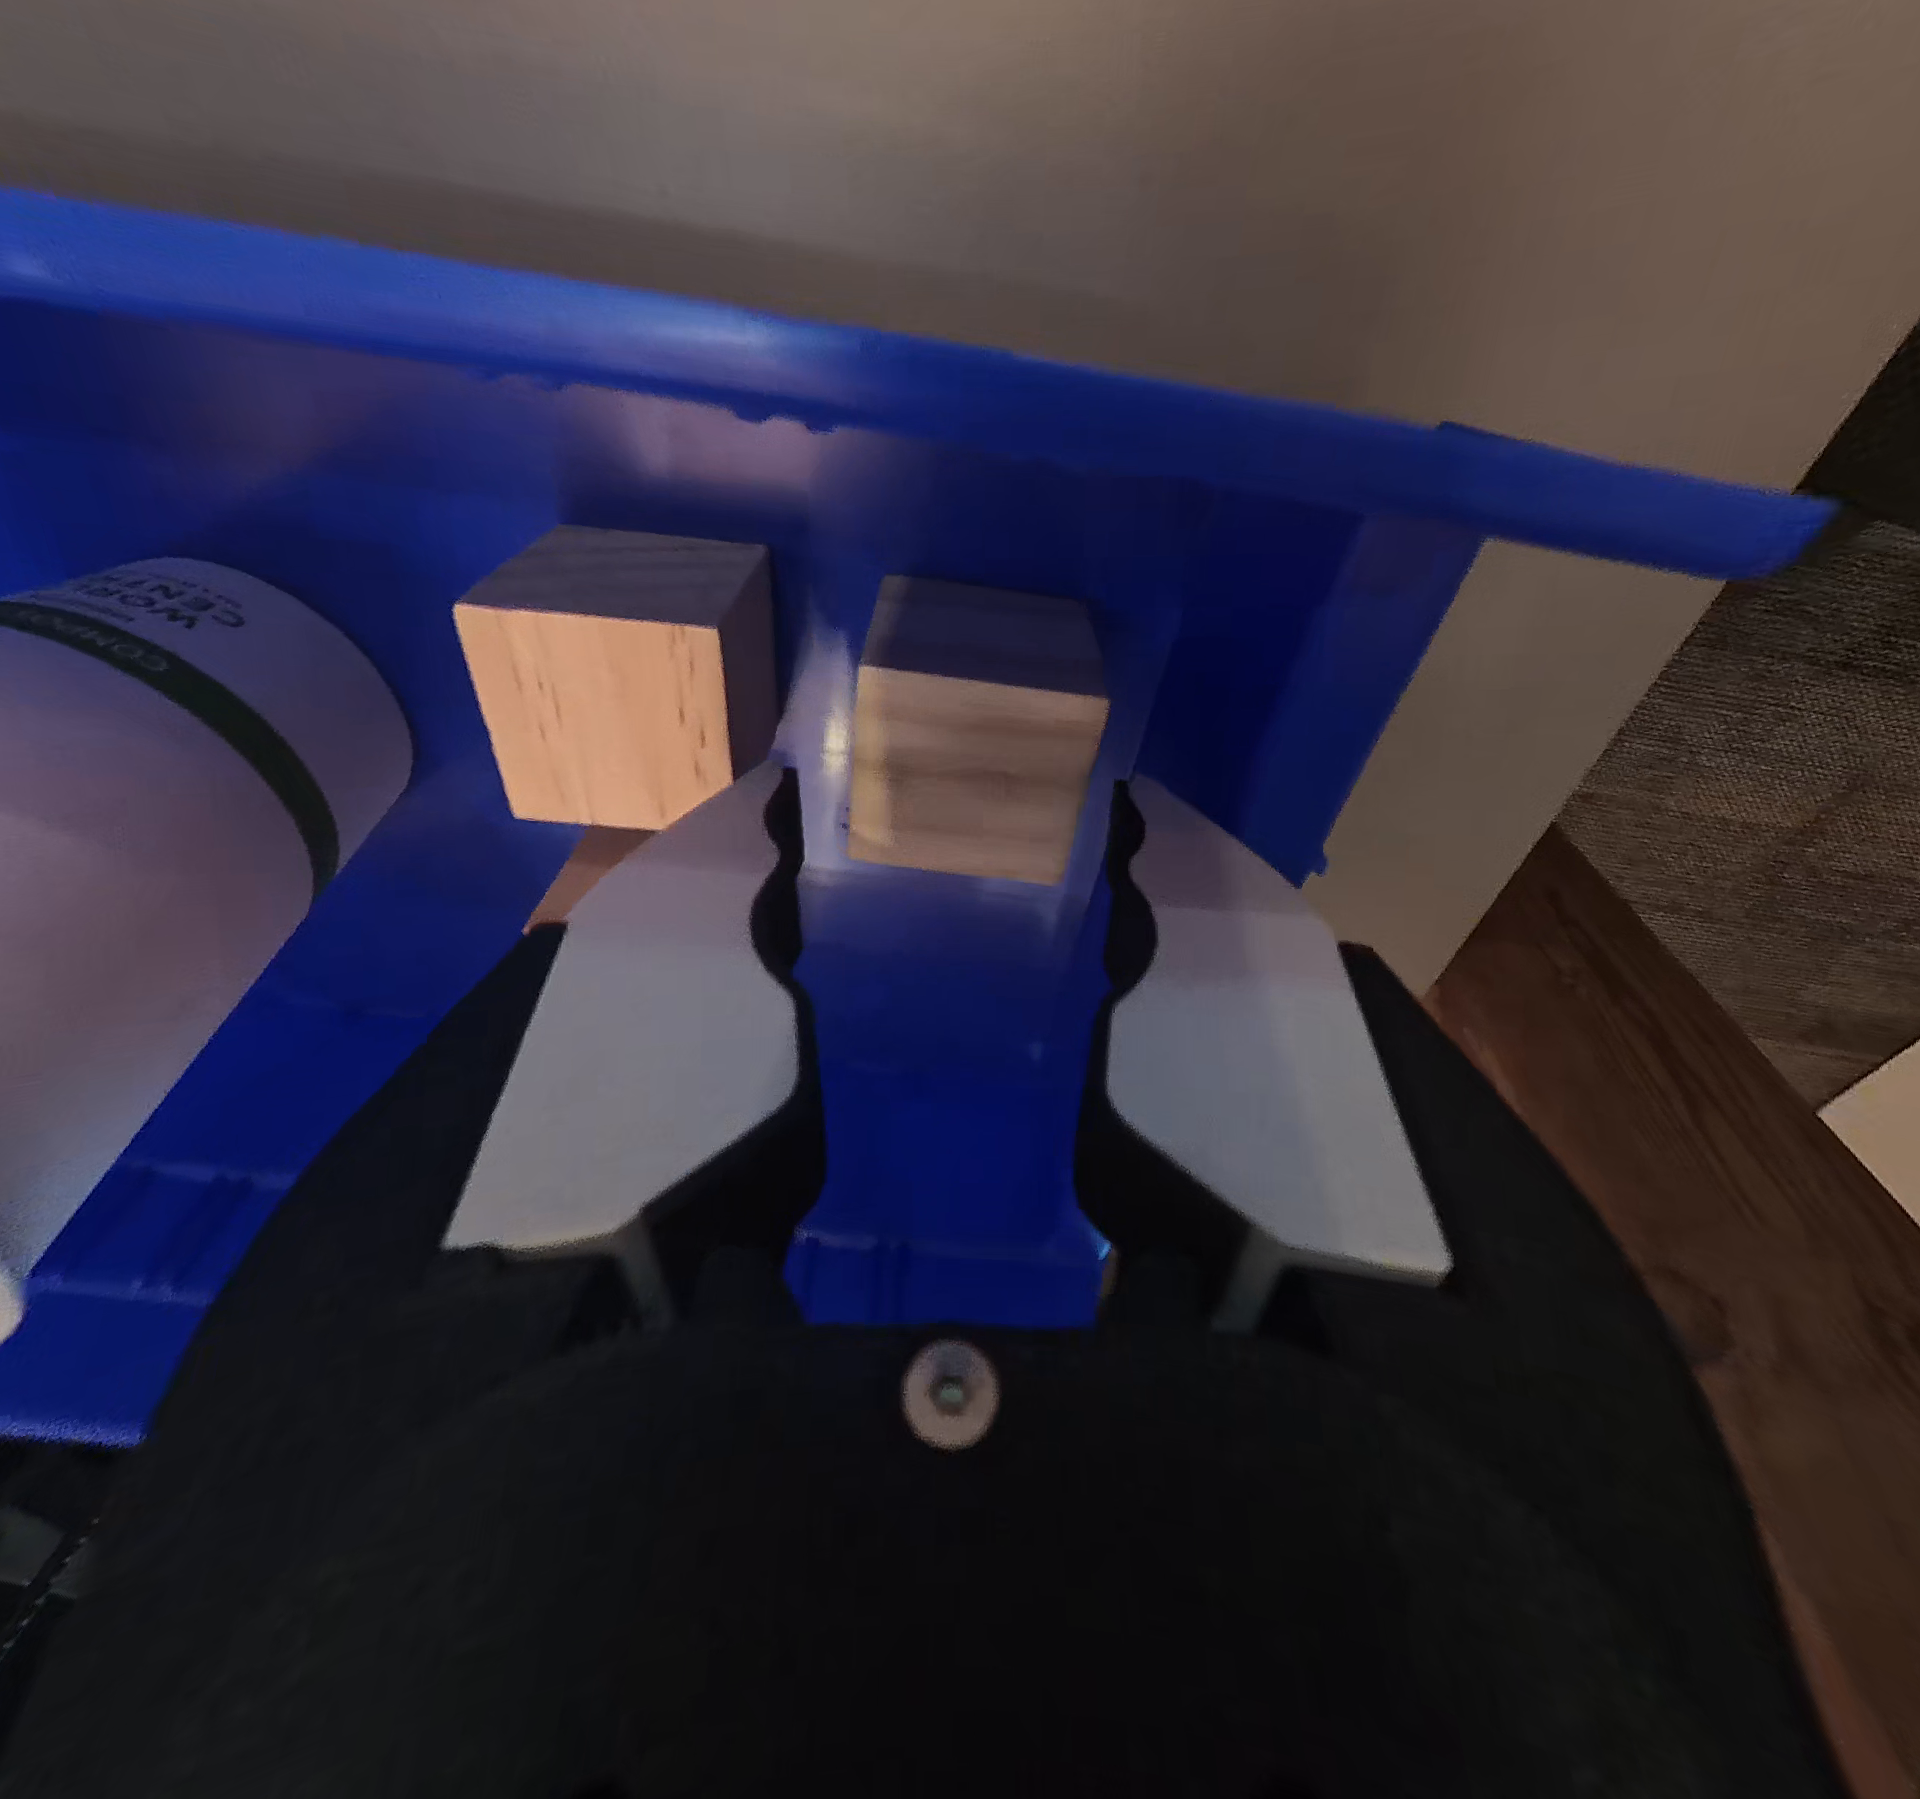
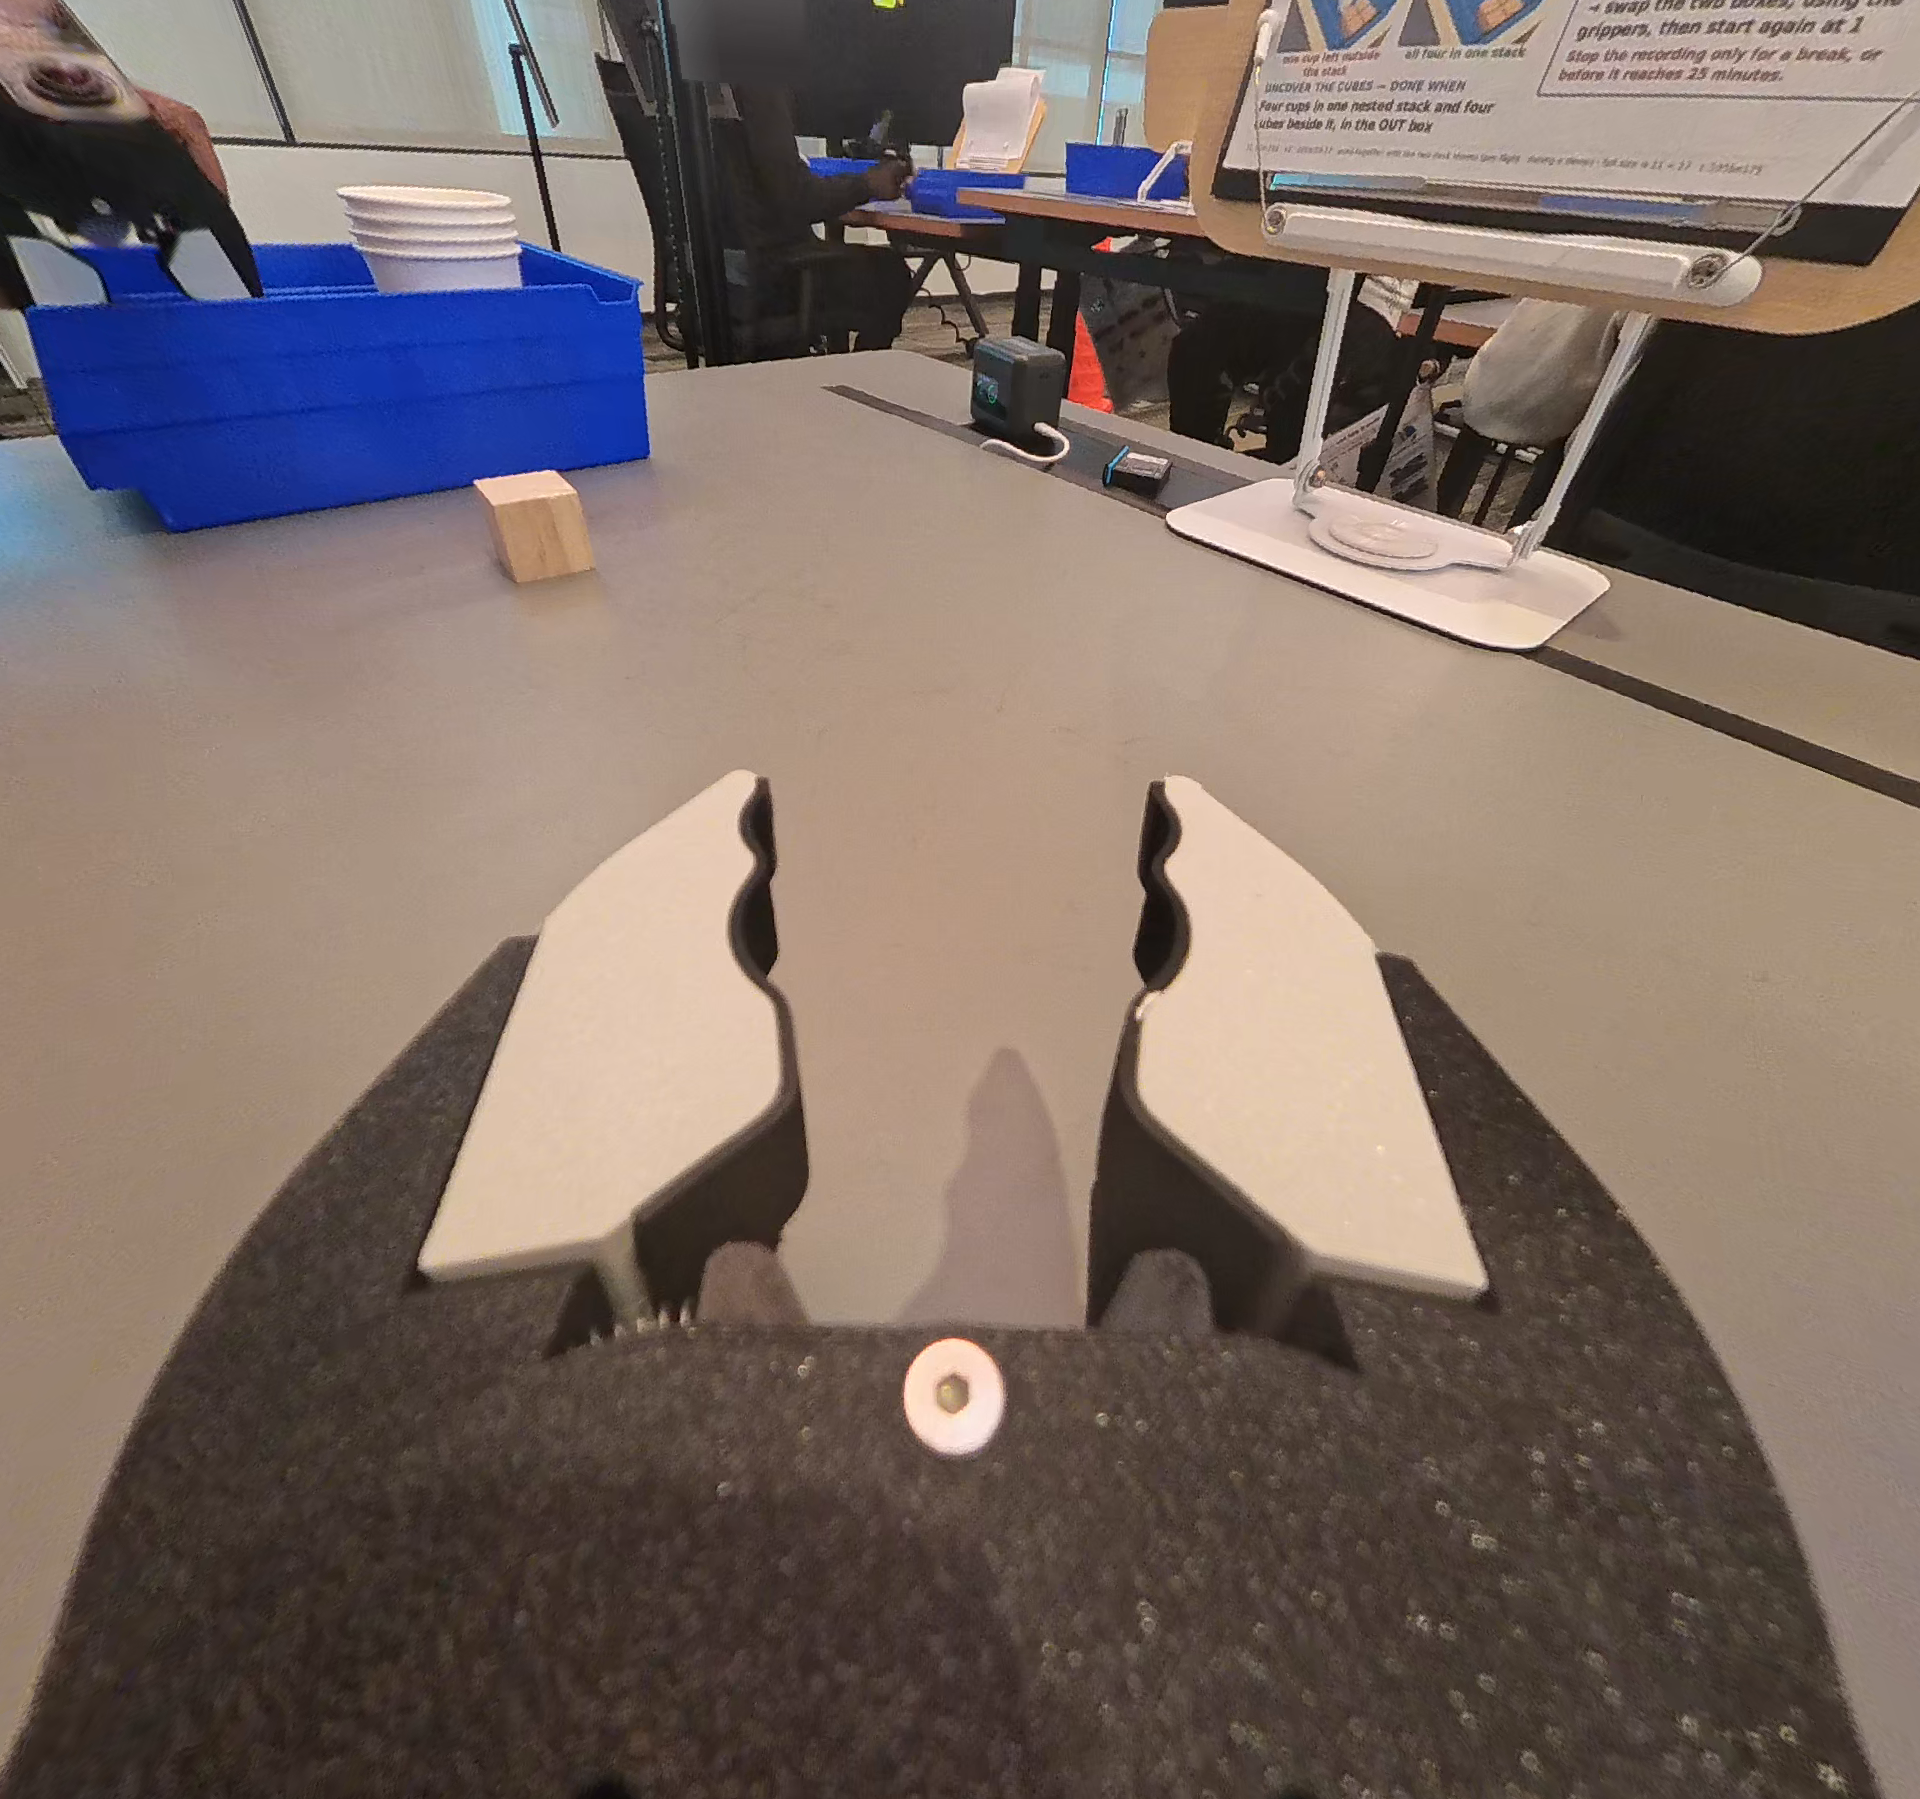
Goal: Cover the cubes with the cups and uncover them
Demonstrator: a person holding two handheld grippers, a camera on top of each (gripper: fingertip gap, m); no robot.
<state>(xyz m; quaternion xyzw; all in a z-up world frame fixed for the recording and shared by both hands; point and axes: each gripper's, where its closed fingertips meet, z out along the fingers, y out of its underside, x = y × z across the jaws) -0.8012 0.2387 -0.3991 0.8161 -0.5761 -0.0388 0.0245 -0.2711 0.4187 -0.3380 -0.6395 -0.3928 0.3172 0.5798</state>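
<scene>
While cups (image 2: 431,237) stand stacked, two cubes (image 1: 613,684) share the bin (image 2: 343,388).

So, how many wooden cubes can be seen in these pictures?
3. Two cubes sit in the blue bin: one near the cup stack, one ahead of the left tool. A third lies on the table. More may be hidden.

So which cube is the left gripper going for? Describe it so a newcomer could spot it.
Start at the blue bin in the left wrist view. Two wooden cubes sit on its floor beside a white cup stack. The target cube is the one farther from the cups, straight ahead of the open left gripper; the other cube sits off to the side.
</scene>
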